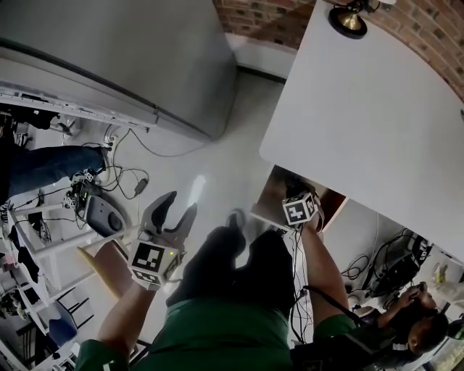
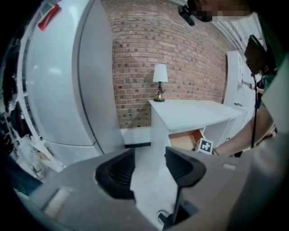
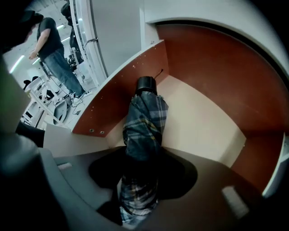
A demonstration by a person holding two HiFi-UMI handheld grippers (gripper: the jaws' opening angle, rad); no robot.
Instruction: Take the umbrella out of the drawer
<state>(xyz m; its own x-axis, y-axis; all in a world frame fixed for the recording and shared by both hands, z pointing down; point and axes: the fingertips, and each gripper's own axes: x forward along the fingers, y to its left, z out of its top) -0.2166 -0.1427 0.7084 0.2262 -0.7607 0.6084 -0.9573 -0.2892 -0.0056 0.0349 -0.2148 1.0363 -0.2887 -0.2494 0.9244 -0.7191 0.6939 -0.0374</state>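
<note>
Far left, a person in jeans (image 1: pixel 43 167) stands among cables (image 1: pixel 130 177) on the floor (image 1: pixel 210 174), and the big pale fridge (image 1: pixel 109 51) fills the upper corner. Next along is the left claw (image 1: pixel 181 204), held out over that floor and well apart from the drawer. Its jaws are spread wide with nothing between them, just bare floor showing through the gap. Its own view looks past the fridge to the brick wall (image 2: pixel 180 54) and the white counter (image 2: pixel 194 115), and there's the open drawer (image 2: pixel 187 140) just under the counter's top.

Moving right, the person's right arm reaches down into that drawer, and this is the spot to watch. The right claw (image 3: pixel 143 169) is down inside, aimed steeply downward, and it has the umbrella (image 3: pixel 144 122) between its jaws. The dark pads (image 3: pixel 180 173) sit tight against the plaid fabric on both sides, and the bundle looks pinched narrower where they meet it. That's a grip on the umbrella. The umbrella itself lies folded on the drawer's pale bottom, black cap end aimed at the back corner, close along the brown wall on the left of the right gripper view. So it's gripped, but not yet out of the drawer.

Further right, a lamp (image 1: pixel 348 18) stands at the counter's far edge by the brick wall. Down in the bottom right corner, another person (image 1: pixel 424 322) shows among more cables.
</note>
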